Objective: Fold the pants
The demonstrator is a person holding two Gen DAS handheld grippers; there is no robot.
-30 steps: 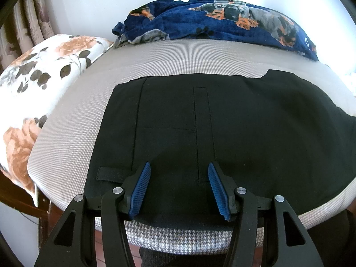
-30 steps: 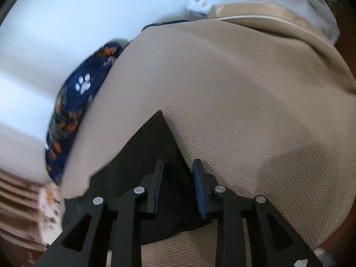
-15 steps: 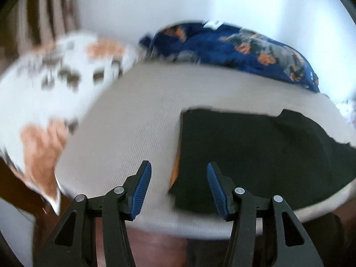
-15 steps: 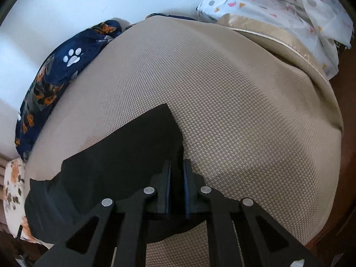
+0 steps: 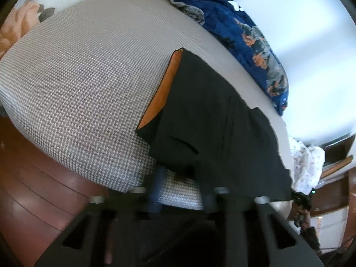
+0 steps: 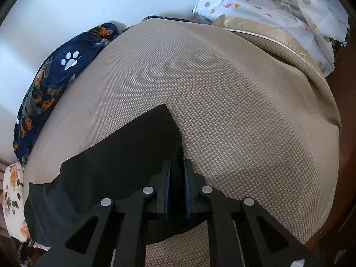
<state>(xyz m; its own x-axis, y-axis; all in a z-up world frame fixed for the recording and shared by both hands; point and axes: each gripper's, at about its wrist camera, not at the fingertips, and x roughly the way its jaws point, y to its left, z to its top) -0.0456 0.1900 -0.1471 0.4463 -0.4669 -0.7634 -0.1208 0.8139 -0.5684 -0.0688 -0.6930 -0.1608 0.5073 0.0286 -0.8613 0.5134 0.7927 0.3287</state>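
On bed (image 6: 222, 89): black pants (image 6: 124, 155), blue blanket (image 6: 55, 71).

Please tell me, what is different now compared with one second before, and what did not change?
The left hand-held gripper swung left to the waist end of the black pants and has just been closing at their near edge. The right hand-held gripper closed on the leg end. The pants and blue blanket stayed put.
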